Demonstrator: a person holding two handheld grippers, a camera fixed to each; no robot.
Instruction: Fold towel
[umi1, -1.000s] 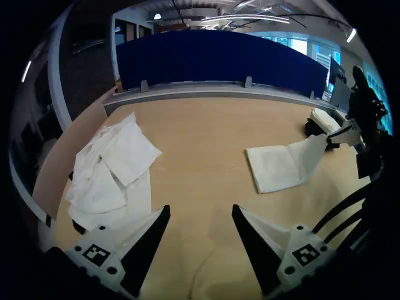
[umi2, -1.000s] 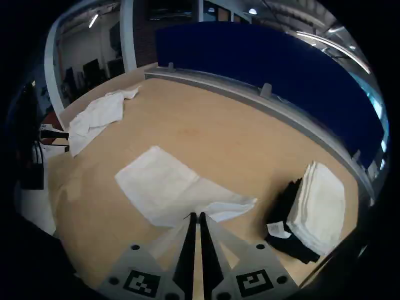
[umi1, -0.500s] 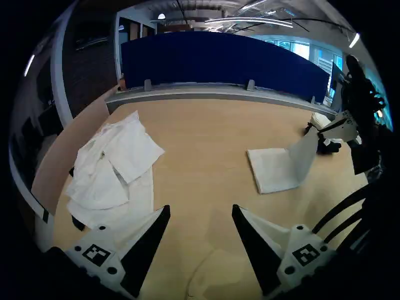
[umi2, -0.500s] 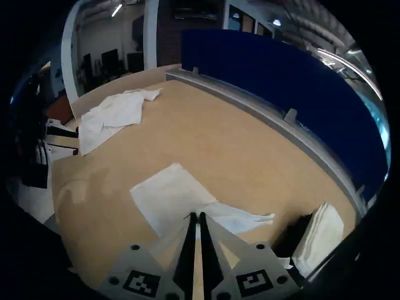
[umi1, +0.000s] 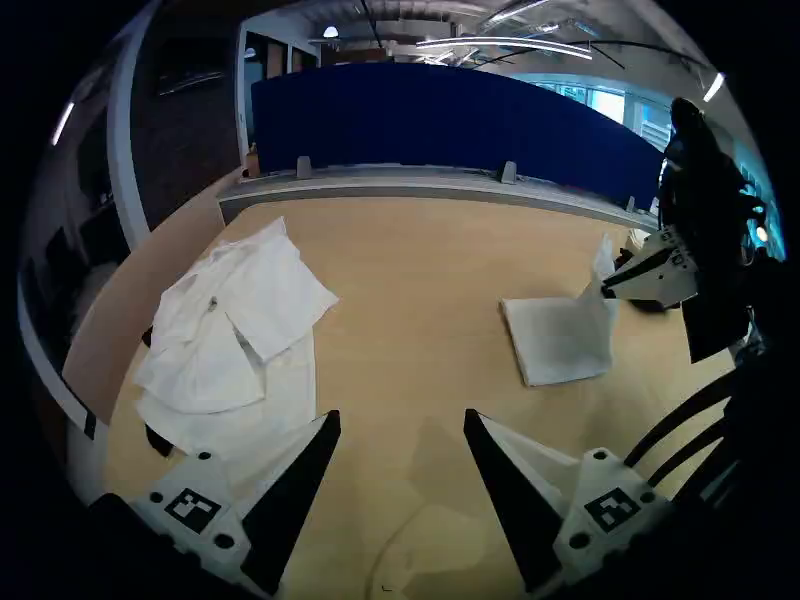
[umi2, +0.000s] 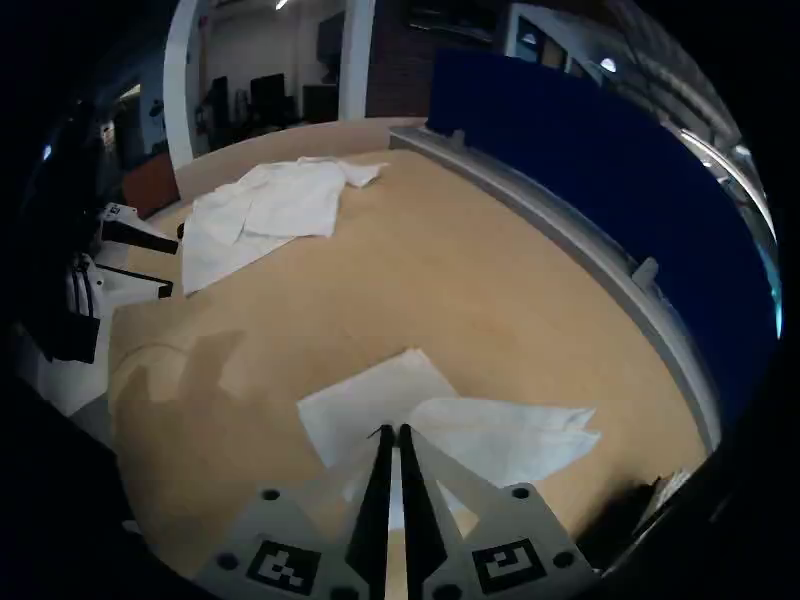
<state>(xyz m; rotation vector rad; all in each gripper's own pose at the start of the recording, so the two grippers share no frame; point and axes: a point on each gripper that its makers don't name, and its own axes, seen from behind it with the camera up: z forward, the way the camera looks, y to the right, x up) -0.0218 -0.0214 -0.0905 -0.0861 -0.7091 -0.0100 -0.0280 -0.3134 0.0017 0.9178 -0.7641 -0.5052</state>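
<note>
A white towel (umi1: 558, 338) lies on the wooden table (umi1: 420, 260) at the right, its right part raised. My right gripper (umi1: 606, 290) is shut on that raised edge, lifting it upward over the flat part. In the right gripper view the towel (umi2: 430, 410) spreads just beyond my right gripper (umi2: 392, 432), whose closed tips pinch its near edge. My left gripper (umi1: 402, 425) hangs open above the table's near side, with nothing between its fingers. It also appears far left in the right gripper view as the left gripper (umi2: 125, 260).
A heap of white cloths (umi1: 235, 335) lies at the table's left, seen also as the heap (umi2: 265, 210) in the right gripper view. A blue partition (umi1: 440, 120) runs along the far edge. Dark items and a cloth stack (umi2: 640, 500) sit at the right.
My right gripper has lifted the towel's edge higher and carried it leftward over the flat part. The left gripper has stayed open and nearly still.
</note>
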